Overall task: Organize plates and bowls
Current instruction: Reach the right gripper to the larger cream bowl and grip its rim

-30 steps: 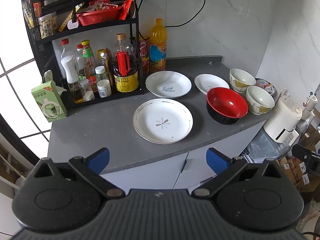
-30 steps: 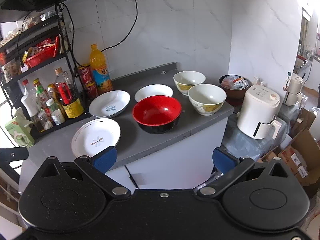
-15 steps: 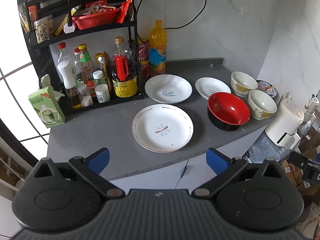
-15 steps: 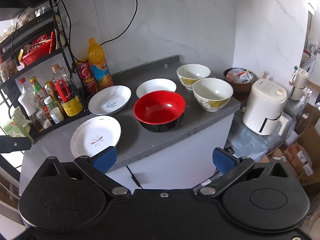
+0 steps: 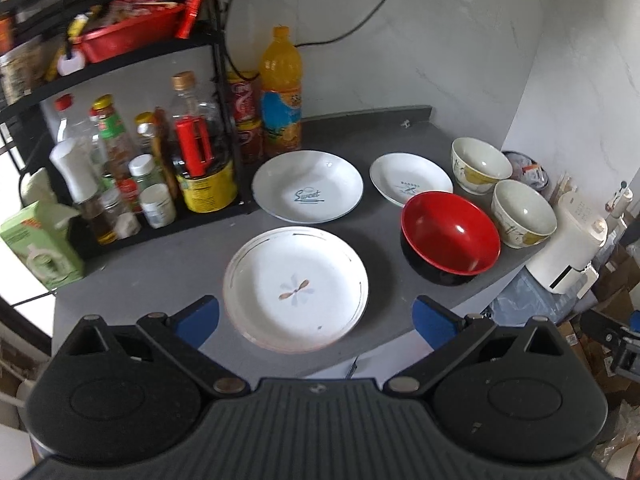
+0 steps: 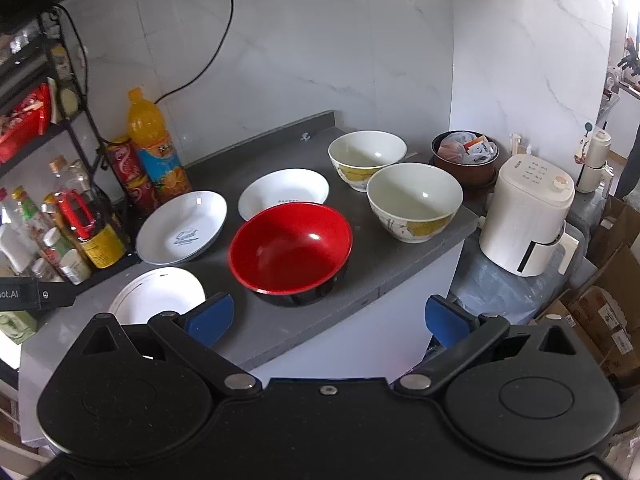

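Though the left gripper (image 5: pixel 314 318) blocks its near rim, the plate with the leaf motif (image 5: pixel 296 288) reads clearly at the front edge of the grey surface (image 5: pixel 160 276). Both that gripper and the right gripper (image 6: pixel 326 318) are spread wide and hold nothing. The red bowl (image 6: pixel 291 250), black outside, sits mid-surface; the "Sweet" plate (image 5: pixel 307 186) and a smaller plate (image 5: pixel 410 178), partly hidden, lie behind. Two cream bowls (image 6: pixel 414 200) occupy the right corner.
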Tool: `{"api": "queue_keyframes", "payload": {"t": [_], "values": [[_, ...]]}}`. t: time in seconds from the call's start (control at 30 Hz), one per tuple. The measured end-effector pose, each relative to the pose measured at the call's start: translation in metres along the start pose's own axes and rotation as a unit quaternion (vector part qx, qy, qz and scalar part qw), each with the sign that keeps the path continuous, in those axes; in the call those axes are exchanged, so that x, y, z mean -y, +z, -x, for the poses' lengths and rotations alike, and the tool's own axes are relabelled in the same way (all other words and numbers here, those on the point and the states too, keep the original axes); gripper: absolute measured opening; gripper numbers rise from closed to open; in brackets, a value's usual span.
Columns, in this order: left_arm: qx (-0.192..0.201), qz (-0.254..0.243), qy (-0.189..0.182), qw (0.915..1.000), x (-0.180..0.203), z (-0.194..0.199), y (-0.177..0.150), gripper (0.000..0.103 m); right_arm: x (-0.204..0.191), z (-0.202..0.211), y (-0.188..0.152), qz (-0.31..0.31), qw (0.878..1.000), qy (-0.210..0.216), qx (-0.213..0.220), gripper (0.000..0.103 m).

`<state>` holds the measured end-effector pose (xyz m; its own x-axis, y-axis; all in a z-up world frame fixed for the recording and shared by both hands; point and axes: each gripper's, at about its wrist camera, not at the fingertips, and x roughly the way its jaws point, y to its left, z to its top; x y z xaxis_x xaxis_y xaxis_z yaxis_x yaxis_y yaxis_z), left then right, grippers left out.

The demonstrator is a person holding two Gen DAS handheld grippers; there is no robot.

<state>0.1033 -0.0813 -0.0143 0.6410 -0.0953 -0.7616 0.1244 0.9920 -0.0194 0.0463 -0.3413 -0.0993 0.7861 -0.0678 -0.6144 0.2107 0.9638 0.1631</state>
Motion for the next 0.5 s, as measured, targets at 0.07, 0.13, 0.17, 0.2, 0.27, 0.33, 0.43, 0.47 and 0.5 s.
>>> {"api": "queue_keyframes", "payload": {"t": [0.07, 0.13, 0.17, 0.2, 0.27, 0.33, 0.43, 0.47, 0.5], "values": [[-0.007, -0.003, 0.011, 0.9999, 0.003, -0.015, 0.01, 0.102, 0.0, -0.012, 0.006, -0.002, 1.0, -0.009, -0.003, 0.103], [-0.014, -0.003, 0.006, 0.9999, 0.005, -0.031, 0.02, 0.102, 0.001, -0.023, 0.013, -0.009, 1.0, -0.01, -0.005, 0.103], [-0.018, -0.003, 0.002, 0.9998, 0.006, -0.038, 0.025, 0.102, 0.002, -0.028, 0.016, -0.012, 1.0, -0.01, -0.006, 0.103], [-0.02, -0.005, 0.0, 0.9998, 0.008, -0.045, 0.03, 0.102, 0.002, -0.032, 0.019, -0.013, 1.0, -0.013, -0.007, 0.103], [-0.02, -0.012, -0.007, 0.9997, 0.012, -0.057, 0.039, 0.102, 0.002, -0.039, 0.025, -0.013, 1.0, -0.017, -0.006, 0.103], [-0.015, -0.019, -0.015, 0.9996, 0.016, -0.067, 0.049, 0.101, 0.003, -0.043, 0.032, -0.016, 1.0, -0.026, 0.001, 0.103], [-0.012, -0.023, -0.025, 0.9994, 0.02, -0.084, 0.066, 0.101, 0.008, -0.047, 0.039, -0.036, 0.999, -0.032, 0.01, 0.103], [-0.012, -0.024, -0.028, 0.9992, 0.021, -0.089, 0.071, 0.101, 0.011, -0.049, 0.041, -0.043, 0.999, -0.03, 0.011, 0.103], [-0.013, -0.025, -0.032, 0.9991, 0.022, -0.094, 0.076, 0.101, 0.013, -0.05, 0.043, -0.048, 0.998, -0.031, 0.014, 0.103]]}}
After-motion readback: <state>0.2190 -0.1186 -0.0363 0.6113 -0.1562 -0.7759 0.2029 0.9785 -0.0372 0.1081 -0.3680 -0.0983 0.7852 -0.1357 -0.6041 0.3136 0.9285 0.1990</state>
